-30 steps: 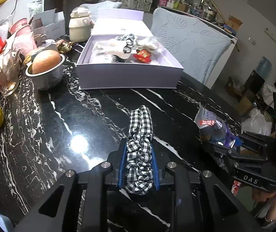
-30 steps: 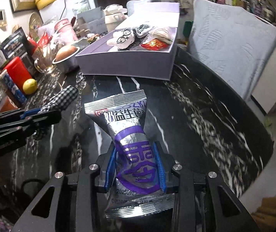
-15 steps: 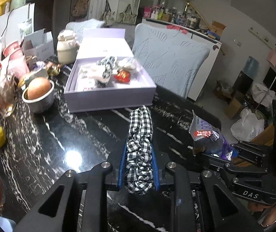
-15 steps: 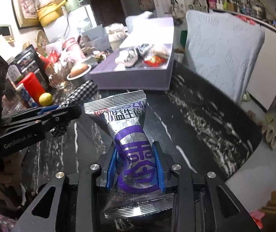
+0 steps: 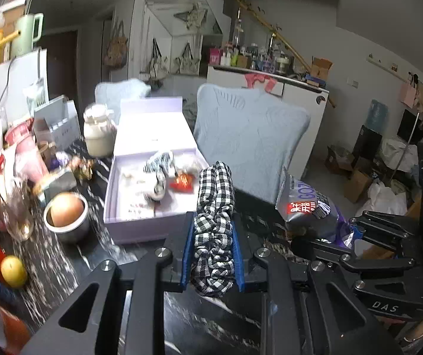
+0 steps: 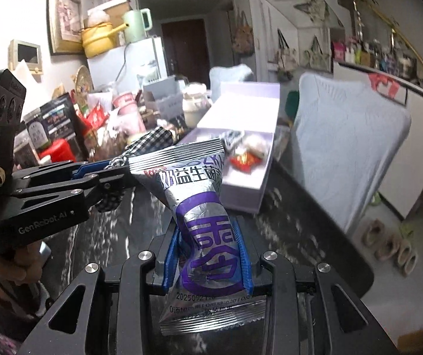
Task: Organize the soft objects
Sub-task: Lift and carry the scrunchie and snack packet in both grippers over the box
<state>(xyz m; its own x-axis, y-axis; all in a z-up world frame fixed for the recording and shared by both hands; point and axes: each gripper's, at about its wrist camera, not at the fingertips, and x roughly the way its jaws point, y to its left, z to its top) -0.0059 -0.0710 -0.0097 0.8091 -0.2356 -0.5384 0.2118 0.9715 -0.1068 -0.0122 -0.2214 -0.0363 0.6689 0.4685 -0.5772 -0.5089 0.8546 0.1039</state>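
Scrunchie (image 5: 215, 224), checked, pinched between left gripper (image 5: 212, 254) pads, hanging clear of tabletop; lavender box (image 5: 140, 227) lying just ahead, slightly left. Carrying forward over near wall before loosening. Snack packet (image 6: 202, 216), silver and purple, clamped at its waist in right gripper (image 6: 208, 261); box ahead, slightly right. Keeping squeeze gentle, staggering both drops.

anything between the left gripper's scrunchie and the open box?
Nothing lies there. In the left wrist view only bare black marble tabletop separates the checkered scrunchie in the left gripper from the lavender box.
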